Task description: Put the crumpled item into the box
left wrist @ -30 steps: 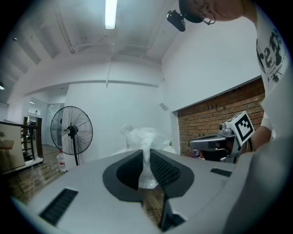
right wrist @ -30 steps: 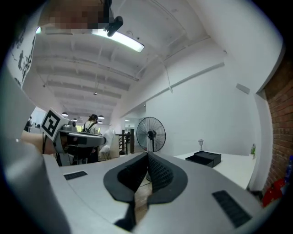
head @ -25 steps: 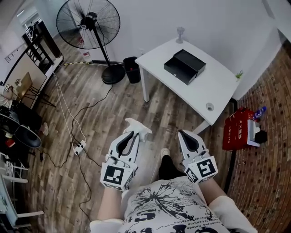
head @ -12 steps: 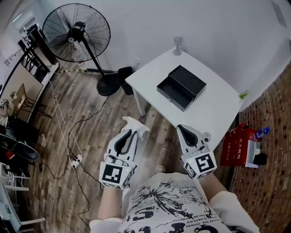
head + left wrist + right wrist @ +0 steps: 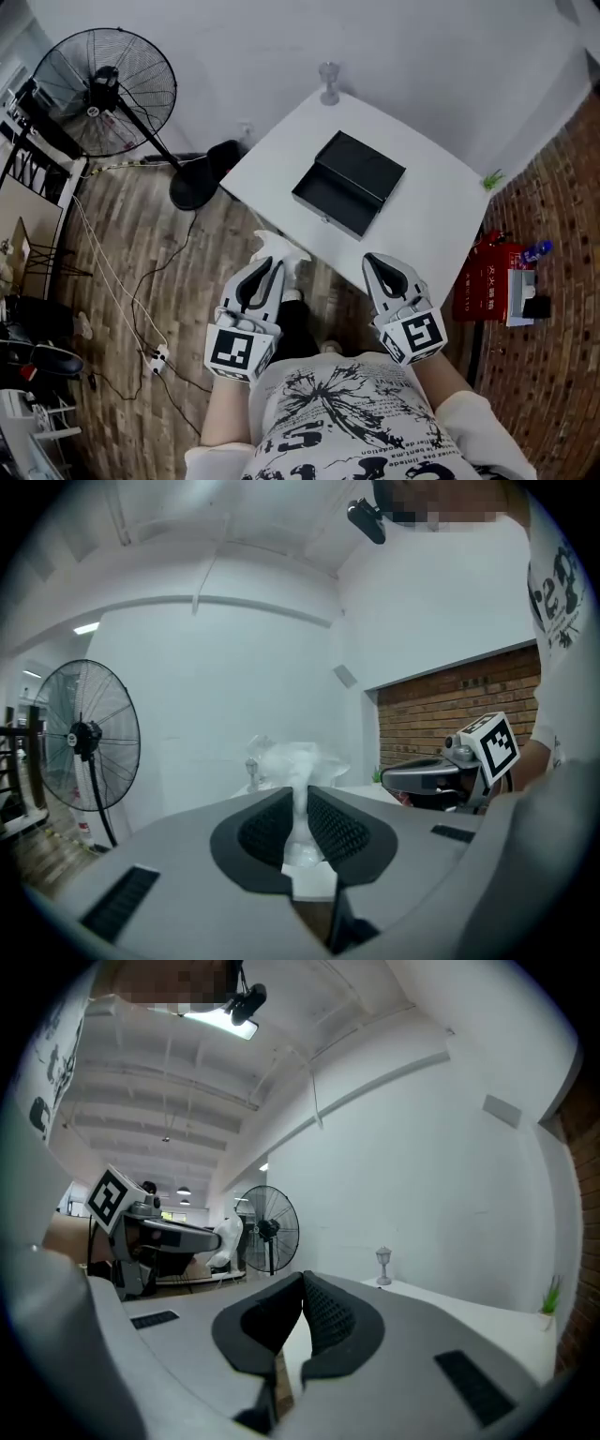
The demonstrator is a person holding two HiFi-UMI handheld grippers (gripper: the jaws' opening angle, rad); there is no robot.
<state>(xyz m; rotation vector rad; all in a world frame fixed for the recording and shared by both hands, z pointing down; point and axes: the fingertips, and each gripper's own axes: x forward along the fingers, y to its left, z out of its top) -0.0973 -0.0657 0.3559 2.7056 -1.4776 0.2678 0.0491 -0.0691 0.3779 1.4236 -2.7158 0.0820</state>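
Note:
A crumpled white item (image 5: 278, 249) sticks out past the tips of my left gripper (image 5: 266, 269), which is shut on it; in the left gripper view the crumpled white item (image 5: 298, 766) rises between the dark pads. An open black box (image 5: 349, 183) lies on the white table (image 5: 431, 225) ahead, its lid laid back. The left gripper hovers just off the table's near edge. My right gripper (image 5: 375, 265) is shut with nothing in it, over the table's near edge; in the right gripper view its pads (image 5: 323, 1314) meet at the tips.
A small clear goblet (image 5: 328, 82) stands at the table's far corner. A standing fan (image 5: 103, 92) with its round base and cables is on the wooden floor at left. Red bags (image 5: 489, 278) sit by the brick floor at right.
The table and box have come nearer and toward the middle of the head view as the person stepped forward. Both grippers keep their places in the view; the left still holds the crumpled item.

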